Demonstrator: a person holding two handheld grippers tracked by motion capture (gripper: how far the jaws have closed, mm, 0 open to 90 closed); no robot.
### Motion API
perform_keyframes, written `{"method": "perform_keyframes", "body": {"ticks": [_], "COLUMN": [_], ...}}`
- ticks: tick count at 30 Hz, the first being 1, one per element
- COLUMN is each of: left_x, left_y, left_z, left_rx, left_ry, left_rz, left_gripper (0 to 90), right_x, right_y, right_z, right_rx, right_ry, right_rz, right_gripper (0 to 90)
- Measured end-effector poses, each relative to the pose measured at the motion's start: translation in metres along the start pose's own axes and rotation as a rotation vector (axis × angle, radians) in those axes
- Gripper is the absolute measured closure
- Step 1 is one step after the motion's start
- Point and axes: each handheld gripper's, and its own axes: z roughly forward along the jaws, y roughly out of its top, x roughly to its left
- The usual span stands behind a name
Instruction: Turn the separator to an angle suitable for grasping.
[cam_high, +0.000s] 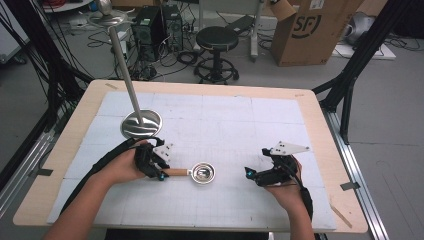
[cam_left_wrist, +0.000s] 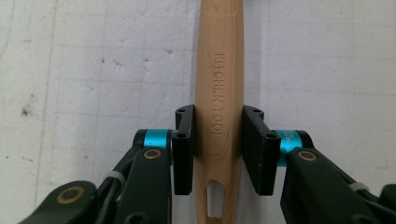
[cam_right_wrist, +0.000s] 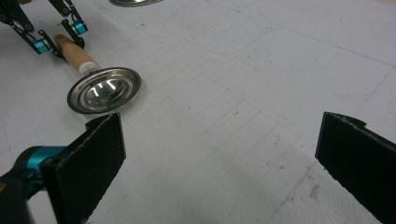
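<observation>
A small steel ladle lies flat on the white mat, its round bowl (cam_high: 203, 173) near the middle and its wooden handle (cam_high: 177, 172) pointing left. My left gripper (cam_high: 162, 172) is shut on that handle. In the left gripper view both black pads (cam_left_wrist: 184, 149) press the sides of the handle (cam_left_wrist: 219, 70), stamped "KITCHEN TOOL". My right gripper (cam_high: 250, 175) rests low on the mat to the right of the bowl, open with nothing between its pads (cam_right_wrist: 88, 163). The right gripper view shows the bowl (cam_right_wrist: 103, 89), the handle (cam_right_wrist: 74, 53) and the left gripper (cam_right_wrist: 56, 35) beyond.
A metal stand with a round base (cam_high: 141, 123) and a tall slanted pole (cam_high: 125, 70) stands on the mat just behind my left hand. The wooden table edge (cam_high: 320, 130) frames the mat. A stool (cam_high: 216, 40) and a cardboard box (cam_high: 310, 30) are on the floor beyond.
</observation>
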Motion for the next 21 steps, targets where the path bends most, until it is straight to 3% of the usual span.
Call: {"method": "perform_keyframes", "body": {"ticks": [9, 21], "left_x": [0.0, 0.002], "left_y": [0.033, 0.064], "left_z": [0.002, 0.023], "left_rx": [0.007, 0.043], "left_ry": [0.002, -0.009], "left_rz": [0.036, 0.054], "left_gripper": [69.7, 69.6], "right_x": [-0.001, -0.002], "right_y": [0.0, 0.001], "right_z": [-0.003, -0.005], "right_rx": [-0.014, -0.03], "right_ry": [0.002, 0.001], "right_rz": [0.007, 0.013], "right_gripper": [0.2, 0.2]}}
